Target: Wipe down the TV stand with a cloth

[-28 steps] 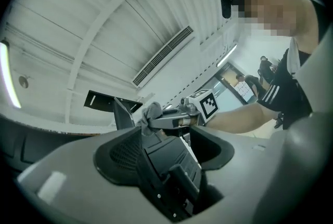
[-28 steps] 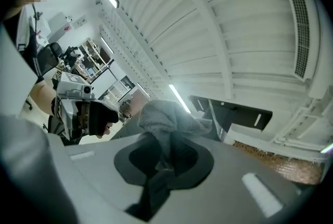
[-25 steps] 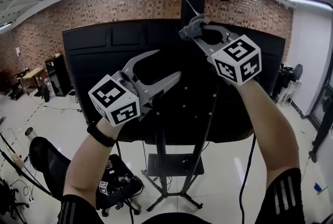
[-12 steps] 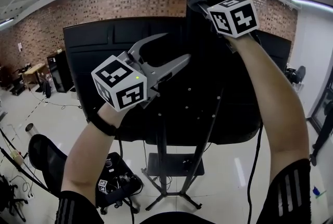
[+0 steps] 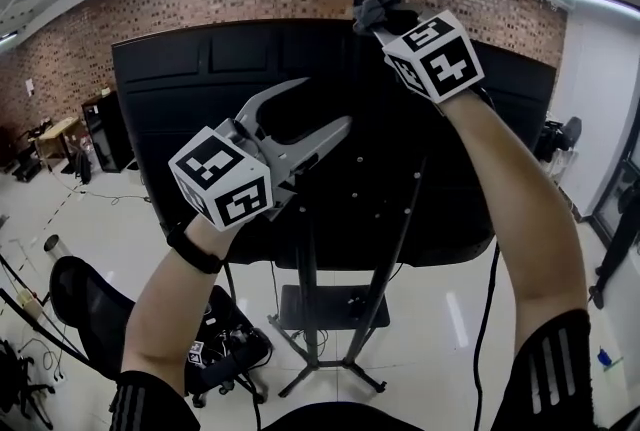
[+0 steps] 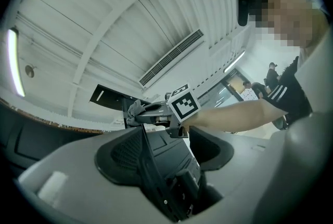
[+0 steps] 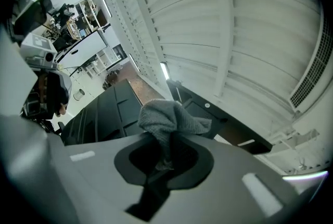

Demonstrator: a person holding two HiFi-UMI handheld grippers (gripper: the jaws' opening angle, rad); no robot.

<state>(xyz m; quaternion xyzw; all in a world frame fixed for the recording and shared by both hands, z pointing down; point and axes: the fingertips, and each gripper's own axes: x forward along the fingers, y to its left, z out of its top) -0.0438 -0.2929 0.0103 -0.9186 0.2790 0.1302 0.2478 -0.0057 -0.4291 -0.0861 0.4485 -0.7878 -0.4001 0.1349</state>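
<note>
Cloth (image 7: 169, 119) sits pinched in the right hand-held gripper (image 5: 372, 14); the left hand-held gripper (image 5: 327, 104) stands open.

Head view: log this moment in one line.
right gripper: shut on cloth | cloth: high, by TV stand | left gripper: open, empty

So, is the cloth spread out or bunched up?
Bunched up: the grey cloth is a crumpled wad pinched in the right gripper, whose jaws are shut on it.
</note>
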